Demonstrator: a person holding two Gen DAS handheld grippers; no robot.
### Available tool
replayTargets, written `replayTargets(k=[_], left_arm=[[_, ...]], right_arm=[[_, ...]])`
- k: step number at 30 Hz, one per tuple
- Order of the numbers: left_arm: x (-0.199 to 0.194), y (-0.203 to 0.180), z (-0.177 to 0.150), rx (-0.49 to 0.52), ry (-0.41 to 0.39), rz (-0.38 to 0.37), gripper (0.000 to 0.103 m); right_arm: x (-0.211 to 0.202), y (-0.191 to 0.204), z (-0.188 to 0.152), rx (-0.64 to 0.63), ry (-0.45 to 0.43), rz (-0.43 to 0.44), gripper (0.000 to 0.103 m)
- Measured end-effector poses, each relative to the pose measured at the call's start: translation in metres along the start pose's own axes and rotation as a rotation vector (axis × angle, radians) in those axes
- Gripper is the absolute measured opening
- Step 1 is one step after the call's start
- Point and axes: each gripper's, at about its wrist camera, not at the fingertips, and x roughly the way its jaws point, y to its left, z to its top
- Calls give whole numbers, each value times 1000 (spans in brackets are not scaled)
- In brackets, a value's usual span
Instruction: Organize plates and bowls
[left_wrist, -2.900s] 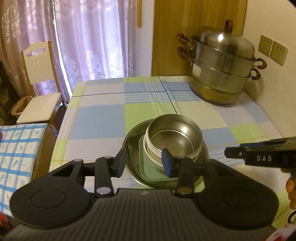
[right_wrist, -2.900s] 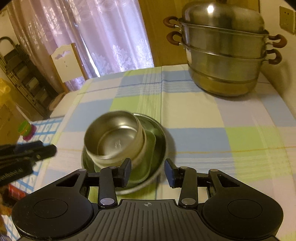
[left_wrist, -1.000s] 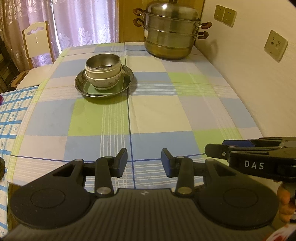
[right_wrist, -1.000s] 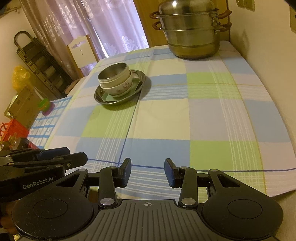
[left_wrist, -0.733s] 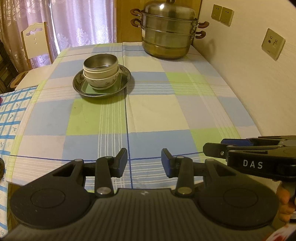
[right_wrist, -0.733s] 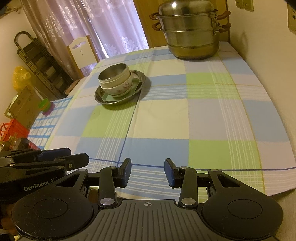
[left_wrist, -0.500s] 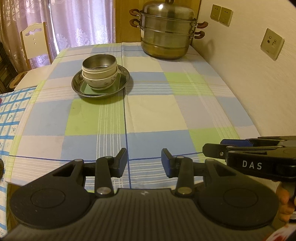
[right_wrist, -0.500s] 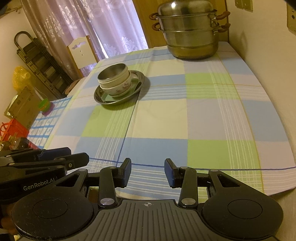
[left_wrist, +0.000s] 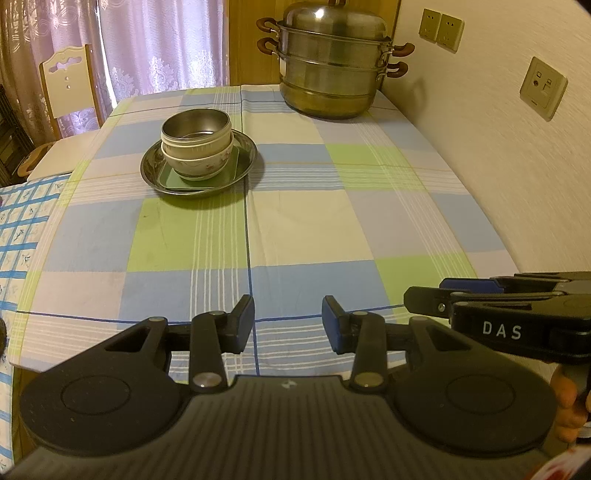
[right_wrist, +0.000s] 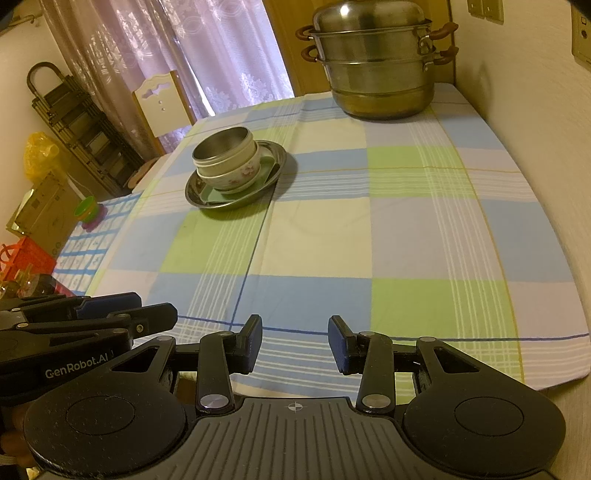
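Worktop (left_wrist: 332, 221) under a checked cloth is lying open across its near and middle stretches; its right edge is running close along the wall, its near edge is sitting just beyond both grippers. Left gripper (left_wrist: 288, 326) and right gripper (right_wrist: 295, 343) are hovering over that near edge, fingers spread and gripping nothing. Stacked bowls, a steel bowl (left_wrist: 196, 127) nested in a floral bowl (left_wrist: 197, 162), are standing on a green plate (left_wrist: 173, 181) inside a steel plate (left_wrist: 243, 168) at the far left, well apart from both grippers. A steamer pot (left_wrist: 328, 66) is occupying the far right corner. The floral bowl is hiding most of the green plate. A chair (right_wrist: 162, 103) is standing beyond the far left edge.
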Motion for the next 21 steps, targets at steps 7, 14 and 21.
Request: replayTargets(k=[7, 14, 21], left_arm=[[0, 0, 0, 1, 0, 1, 37], [1, -1, 1, 0, 2, 0, 37], [1, -1, 2, -2, 4, 0, 37]], right_arm=[[0, 1, 0, -1, -1, 0, 40], [0, -3, 1, -1, 0, -3, 40], [0, -3, 1, -2, 1, -2, 40]])
